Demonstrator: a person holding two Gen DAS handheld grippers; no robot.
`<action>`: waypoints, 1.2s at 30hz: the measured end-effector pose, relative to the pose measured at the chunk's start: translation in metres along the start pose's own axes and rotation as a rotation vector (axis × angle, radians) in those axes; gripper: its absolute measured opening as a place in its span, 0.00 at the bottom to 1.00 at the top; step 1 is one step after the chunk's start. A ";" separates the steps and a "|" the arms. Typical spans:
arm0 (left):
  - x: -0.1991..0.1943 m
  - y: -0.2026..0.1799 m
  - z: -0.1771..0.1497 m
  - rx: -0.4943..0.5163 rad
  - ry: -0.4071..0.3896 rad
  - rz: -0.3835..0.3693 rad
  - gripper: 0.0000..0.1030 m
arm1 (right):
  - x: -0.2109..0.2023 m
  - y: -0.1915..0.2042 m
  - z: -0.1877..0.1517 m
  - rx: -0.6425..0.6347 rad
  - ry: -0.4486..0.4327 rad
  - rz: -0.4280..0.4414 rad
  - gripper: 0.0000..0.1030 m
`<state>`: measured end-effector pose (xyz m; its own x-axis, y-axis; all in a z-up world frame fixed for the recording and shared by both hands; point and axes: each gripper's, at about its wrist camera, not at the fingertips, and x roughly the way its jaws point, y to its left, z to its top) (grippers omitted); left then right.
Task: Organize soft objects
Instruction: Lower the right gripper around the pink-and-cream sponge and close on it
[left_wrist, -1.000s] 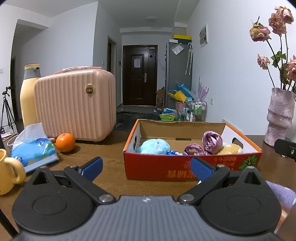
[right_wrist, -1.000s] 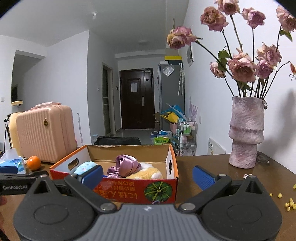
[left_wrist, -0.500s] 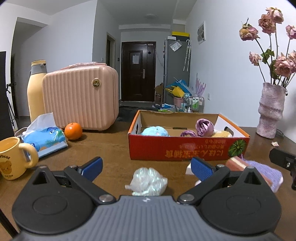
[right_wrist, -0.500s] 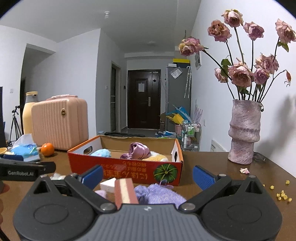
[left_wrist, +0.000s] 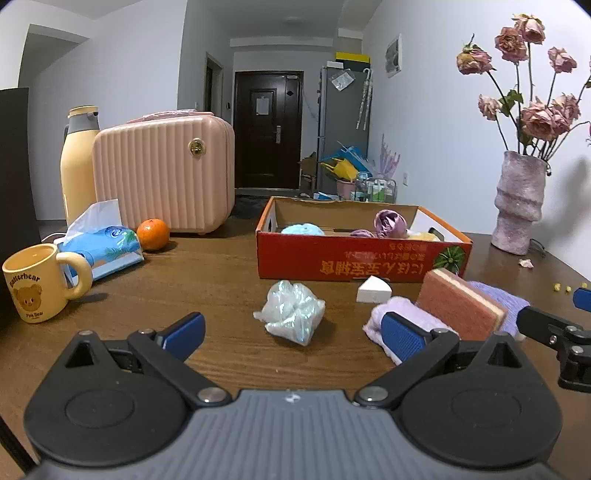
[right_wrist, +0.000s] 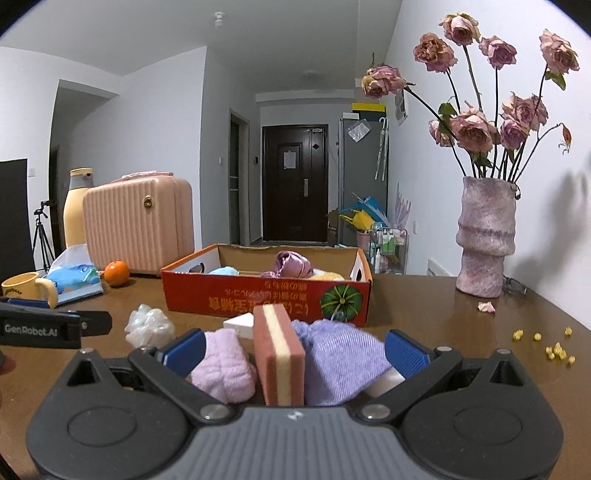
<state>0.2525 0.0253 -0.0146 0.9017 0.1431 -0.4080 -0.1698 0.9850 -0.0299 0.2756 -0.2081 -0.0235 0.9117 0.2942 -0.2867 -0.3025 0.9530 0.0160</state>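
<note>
1. Left tongs (left_wrist: 293, 330) are held wide apart, empty, above the table (left_wrist: 207, 280); a crumpled plastic bag (left_wrist: 291, 312) is seen ahead.
2. Right tongs (right_wrist: 295, 347) are spread wide, nothing gripped; the pink sponge (right_wrist: 279, 358) stands between them, before the red box (right_wrist: 266, 299).

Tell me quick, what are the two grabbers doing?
Left gripper: open, holding nothing.
Right gripper: open, holding nothing; the sponge stands between its fingers.

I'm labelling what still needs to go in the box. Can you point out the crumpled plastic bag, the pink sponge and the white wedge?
crumpled plastic bag (left_wrist: 293, 312), left wrist view, middle of the bundle.
pink sponge (right_wrist: 279, 360), right wrist view, cream stripe on its near edge.
white wedge (left_wrist: 373, 290), left wrist view, its front face.
</note>
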 end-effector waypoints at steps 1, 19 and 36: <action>-0.001 0.000 -0.001 0.001 0.001 0.000 1.00 | -0.001 0.000 -0.001 0.000 0.003 -0.001 1.00; 0.012 0.012 0.004 -0.001 0.023 -0.013 1.00 | 0.031 0.001 -0.006 0.006 0.058 -0.001 0.95; 0.028 0.023 0.008 0.003 0.043 -0.005 1.00 | 0.091 0.005 -0.005 0.001 0.170 0.024 0.67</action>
<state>0.2774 0.0524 -0.0195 0.8848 0.1336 -0.4464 -0.1636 0.9861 -0.0292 0.3554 -0.1771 -0.0539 0.8442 0.3004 -0.4439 -0.3229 0.9461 0.0261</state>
